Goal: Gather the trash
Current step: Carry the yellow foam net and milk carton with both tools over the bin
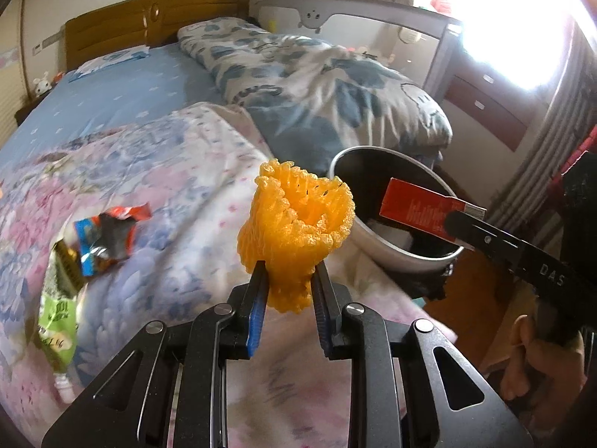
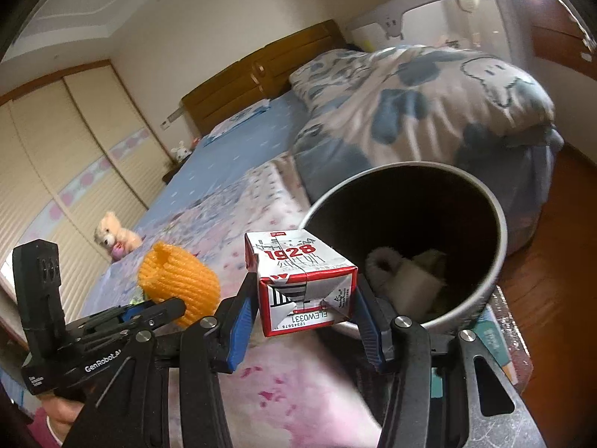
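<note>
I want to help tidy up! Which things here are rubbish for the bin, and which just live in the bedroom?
Rubbish job:
orange foam net in left tongs
red milk carton in right tongs
torn wrappers
metal bin

Just lying about:
teddy bear
patterned quilt

The setting is a bedroom in a private home. A double bed (image 1: 123, 86) with a wooden headboard (image 1: 149, 18) occupies most of both views, covered by a blue sheet, a pink floral blanket (image 1: 149, 194) and a bunched duvet (image 2: 410, 104) printed with blue cartoon figures. A plush toy (image 2: 112, 237) sits on the bed's far side. Sliding wardrobe doors (image 2: 48, 156) line one wall. A child's cot (image 1: 335, 18) stands beside the bed, next to a curtained, sunlit window (image 1: 522, 18). The floor is wood.
</note>
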`<move>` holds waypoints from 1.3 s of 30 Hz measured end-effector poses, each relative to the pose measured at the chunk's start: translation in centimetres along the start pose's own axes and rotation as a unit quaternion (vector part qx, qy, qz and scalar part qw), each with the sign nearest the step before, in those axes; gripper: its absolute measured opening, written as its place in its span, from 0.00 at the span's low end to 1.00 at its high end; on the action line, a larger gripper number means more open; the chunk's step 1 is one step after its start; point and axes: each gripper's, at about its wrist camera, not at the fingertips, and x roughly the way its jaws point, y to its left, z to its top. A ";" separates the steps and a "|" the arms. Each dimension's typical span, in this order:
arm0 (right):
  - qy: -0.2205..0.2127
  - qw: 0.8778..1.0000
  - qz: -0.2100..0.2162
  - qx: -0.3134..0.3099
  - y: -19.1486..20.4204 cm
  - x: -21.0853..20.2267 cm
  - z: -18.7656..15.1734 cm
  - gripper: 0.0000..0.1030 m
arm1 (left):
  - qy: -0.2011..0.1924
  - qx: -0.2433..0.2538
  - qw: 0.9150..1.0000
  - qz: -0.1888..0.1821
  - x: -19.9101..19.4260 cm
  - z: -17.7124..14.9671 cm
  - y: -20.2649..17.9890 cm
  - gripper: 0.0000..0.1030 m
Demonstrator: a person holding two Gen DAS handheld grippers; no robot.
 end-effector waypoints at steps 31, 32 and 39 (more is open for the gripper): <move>-0.020 0.998 -0.054 0.038 -6.8 -1.6 2.4 0.49 | 0.011 0.065 0.997 -0.031 3.7 4.5 -8.3 0.21; -0.019 0.998 -0.056 0.038 -6.9 -1.5 2.5 0.49 | 0.013 0.065 0.997 -0.031 3.9 4.6 -8.4 0.21; -0.010 0.997 -0.058 0.039 -7.6 -0.7 2.9 0.49 | 0.026 0.067 0.997 -0.032 5.4 4.9 -9.0 0.23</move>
